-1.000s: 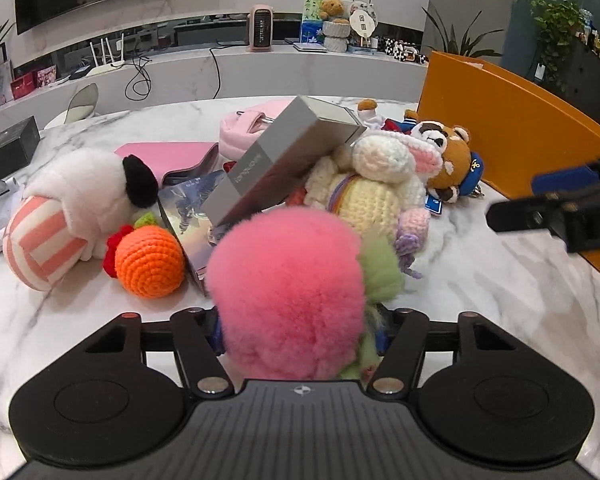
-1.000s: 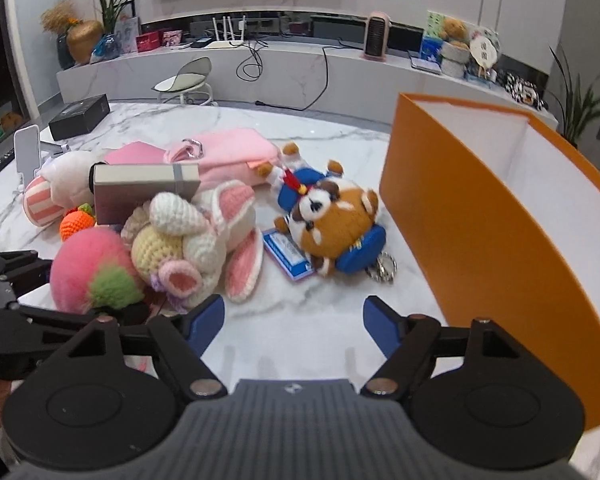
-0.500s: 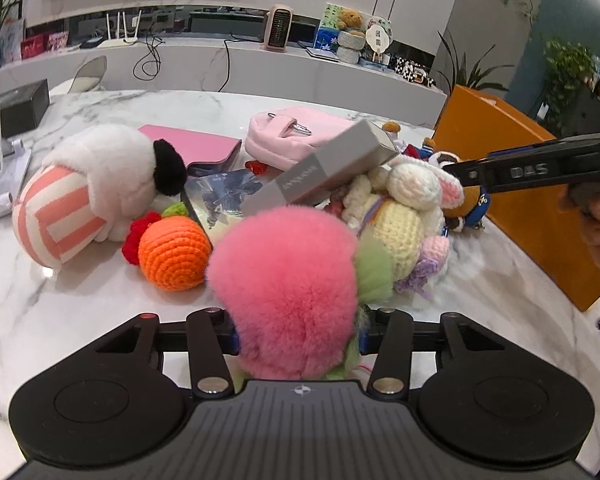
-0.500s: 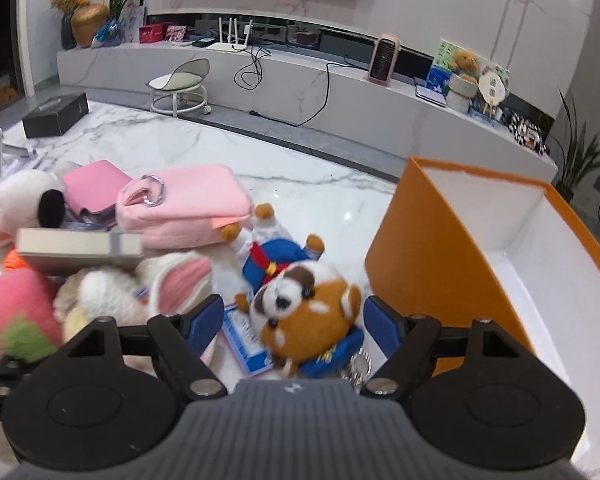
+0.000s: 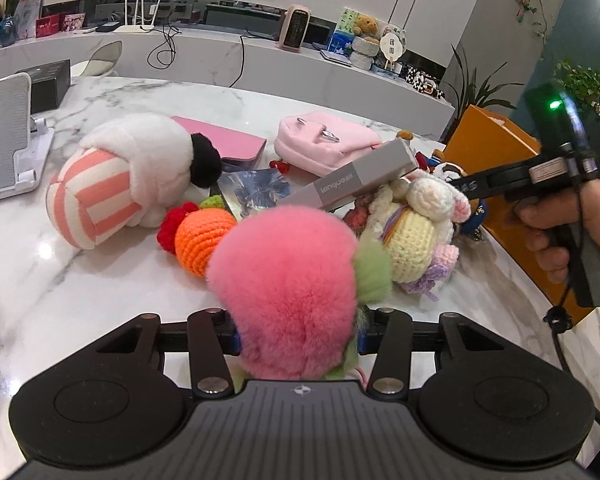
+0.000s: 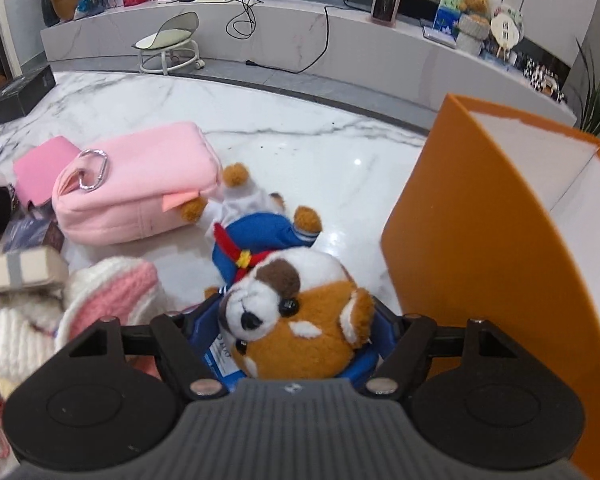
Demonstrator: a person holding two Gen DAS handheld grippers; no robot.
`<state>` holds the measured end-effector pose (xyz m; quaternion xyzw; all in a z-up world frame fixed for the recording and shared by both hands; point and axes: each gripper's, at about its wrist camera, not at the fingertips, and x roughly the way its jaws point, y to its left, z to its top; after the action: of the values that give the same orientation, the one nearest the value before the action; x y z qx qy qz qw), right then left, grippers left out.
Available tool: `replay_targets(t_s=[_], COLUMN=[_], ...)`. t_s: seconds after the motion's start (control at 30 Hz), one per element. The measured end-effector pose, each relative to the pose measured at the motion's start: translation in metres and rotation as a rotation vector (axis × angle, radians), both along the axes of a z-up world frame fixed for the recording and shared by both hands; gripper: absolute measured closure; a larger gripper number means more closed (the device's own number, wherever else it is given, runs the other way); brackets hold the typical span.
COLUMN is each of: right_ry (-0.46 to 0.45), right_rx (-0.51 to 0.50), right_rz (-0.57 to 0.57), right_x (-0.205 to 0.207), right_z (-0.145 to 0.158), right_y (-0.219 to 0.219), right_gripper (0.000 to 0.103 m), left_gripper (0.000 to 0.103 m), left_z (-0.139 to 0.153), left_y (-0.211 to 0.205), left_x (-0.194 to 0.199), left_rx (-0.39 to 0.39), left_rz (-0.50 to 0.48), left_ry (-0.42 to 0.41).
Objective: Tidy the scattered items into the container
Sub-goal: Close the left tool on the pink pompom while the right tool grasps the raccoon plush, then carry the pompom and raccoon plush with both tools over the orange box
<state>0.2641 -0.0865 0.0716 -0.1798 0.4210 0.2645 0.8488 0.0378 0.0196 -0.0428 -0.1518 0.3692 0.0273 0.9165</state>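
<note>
- Left tongs [image 5: 298, 330] are clamped on a fluffy pink peach toy [image 5: 288, 288], which bulges out between the blue pads and hides most of what lies ahead.
- Right tongs [image 6: 290, 340] straddle a brown-and-white plush animal [image 6: 300, 320]; the jaws are closing, but the pads stand beside its flanks and I cannot see them pressing yet.
- Orange box [image 6: 480, 240], the container, stands open just to the right of that animal, on the marble counter [image 6: 320, 152].
- Scattered and waiting: a pink pouch [image 6: 140, 200], a grey carton [image 5: 356, 178] propped on a crocheted bunny [image 5: 416, 232], an orange crochet ball [image 5: 202, 240] and a striped plush [image 5: 116, 184].
- Step in hand, as I judge it: both sets of tongs are picking up, one toy each.
- Next, the right pair needs a firm squeeze, then a lift clear over the box wall; the peach must cross the pile without snagging the carton.
</note>
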Motion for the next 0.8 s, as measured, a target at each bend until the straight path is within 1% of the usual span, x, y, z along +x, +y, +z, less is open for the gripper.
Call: replay_targets(t_s=[0.03, 0.1, 0.13, 0.23, 0.37, 0.53, 0.6, 0.7, 0.8], right_ry=[-0.002, 0.033, 0.031, 0.025, 0.006, 0.01, 0.009, 0.005, 0.003], right_rx=[0.022, 0.074, 0.07, 0.076, 0.075, 0.089, 0.105, 0.136, 0.187], right_rz=[-0.01, -0.037, -0.027, -0.009, 0.013, 0.016, 0.016, 0.025, 0.028], right_x=[0.001, 0.004, 0.003, 0.0, -0.006, -0.012, -0.017, -0.026, -0.037], right_z=[-0.002, -0.004, -0.004, -0.001, -0.001, 0.003, 0.008, 0.019, 0.035], right_y=[-0.002, -0.007, -0.007, -0.008, -0.01, -0.018, -0.023, -0.032, -0.045], right_gripper=[0.026, 0.026, 0.026, 0.035, 0.038, 0.039, 0.039, 0.04, 0.04], left_gripper=[0.049, 0.049, 0.049, 0.049, 0.049, 0.049, 0.05, 0.05, 0.05], left_z=[0.001, 0.001, 0.001, 0.003, 0.01, 0.013, 0.014, 0.017, 0.019], left_y=[0.0, 0.0, 0.0, -0.002, -0.005, -0.005, -0.006, -0.01, -0.01], left_x=[0.0, 0.0, 0.0, 0.0, -0.003, -0.005, -0.006, -0.009, -0.013], left_rx=[0.003, 0.005, 0.002, 0.005, 0.025, 0.029, 0.027, 0.049, 0.047], left_rz=[0.0, 0.005, 0.008, 0.008, 0.005, 0.022, 0.019, 0.013, 0.021], left_ry=[-0.004, -0.003, -0.001, -0.002, -0.01, -0.001, 0.002, -0.004, -0.009])
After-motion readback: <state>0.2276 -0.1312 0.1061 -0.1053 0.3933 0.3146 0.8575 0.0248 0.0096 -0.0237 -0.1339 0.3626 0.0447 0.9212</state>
